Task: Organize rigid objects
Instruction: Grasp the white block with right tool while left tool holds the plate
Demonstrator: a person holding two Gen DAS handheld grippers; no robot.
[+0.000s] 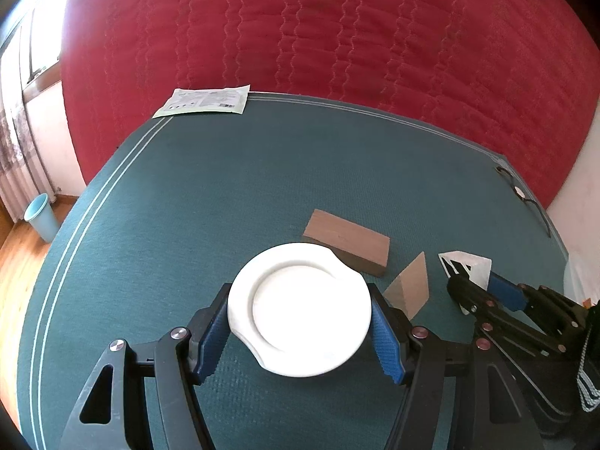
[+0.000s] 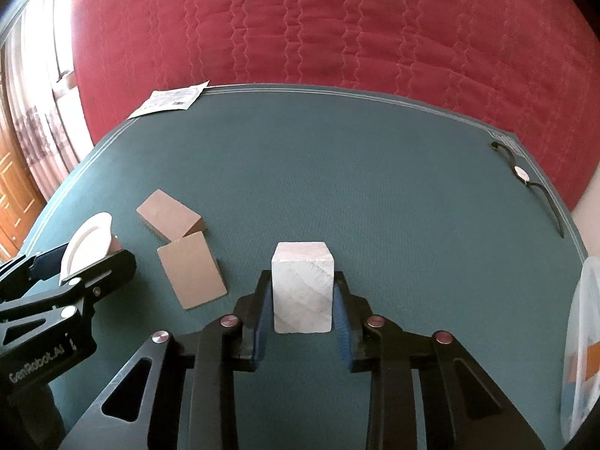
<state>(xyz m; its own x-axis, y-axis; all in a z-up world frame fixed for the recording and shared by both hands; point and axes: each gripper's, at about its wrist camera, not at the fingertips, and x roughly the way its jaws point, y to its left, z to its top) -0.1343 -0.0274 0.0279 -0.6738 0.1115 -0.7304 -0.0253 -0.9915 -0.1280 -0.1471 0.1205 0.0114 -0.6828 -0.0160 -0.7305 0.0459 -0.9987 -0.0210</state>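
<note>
At about nine o'clock in the left wrist view, a pale blue plastic bin (image 1: 38,214) stands on the wooden floor beside the table. At eleven o'clock a white printed paper packet (image 1: 204,102) lies on the far corner of the teal cloth-covered table (image 1: 232,187), overhanging its edge toward the red quilted bedspread (image 1: 337,30).

The left gripper (image 1: 299,317) sits at six o'clock in its own view, its blue-padded fingers (image 1: 386,341) pressed against both sides of a round white plastic lid with a raised ring (image 1: 300,311); it holds that lid.

Just past the lid, toward one o'clock, a brown rectangular wooden block (image 1: 347,242) lies flat on the cloth. Beside it at three o'clock leans a tan wedge-shaped wooden block (image 1: 410,285), apart from the first by a narrow gap.

Further right, the right gripper (image 2: 302,300) is closed around a pale whitish wooden cuboid block (image 2: 302,287), which stands upright between its fingers at the centre of the right wrist view.

At two o'clock near the table's far right edge lies a black-strapped wristwatch with a white face (image 2: 522,173). At four o'clock, at the frame's edge, shows part of a clear plastic container (image 2: 583,345).
</note>
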